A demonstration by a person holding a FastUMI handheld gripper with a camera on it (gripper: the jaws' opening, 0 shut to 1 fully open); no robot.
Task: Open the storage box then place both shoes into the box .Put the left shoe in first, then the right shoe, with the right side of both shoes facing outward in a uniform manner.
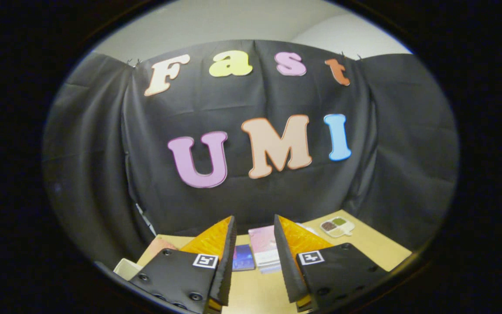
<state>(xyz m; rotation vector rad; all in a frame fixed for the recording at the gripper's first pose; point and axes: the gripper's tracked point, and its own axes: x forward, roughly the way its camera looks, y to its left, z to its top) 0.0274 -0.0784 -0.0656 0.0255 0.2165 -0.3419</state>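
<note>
Pointing level toward the booth's cloth wall, with the tongs (254,218) held partly open, gripping nothing, both fingers clear of everything. Hovering above the worktop (255,293), its bare tan surface running between the fingers. Lying just ahead of the gap: a pink booklet (263,245), with a small blue card (243,257) touching its left side. Sitting further off, beyond the right finger: a little divided tray (337,226) with brown and green fillings. Peeking out beside the left finger: a pale white corner (125,268), possibly the storage box, though too little to tell. Cannot place the shoes from this angle; probably lower and nearer than the aim, so tilting down looks needed first.

Judging handling from the task alone: a box lid likely light, stiff and rather slick, so best pinched at a lip or front edge and lifted gently. Shoes likely light, soft in the upper and stiffer at the sole, so best taken at the heel collar, squeezing across the rim, not the laces. Worth minding a swing or twist once lifted.
</note>
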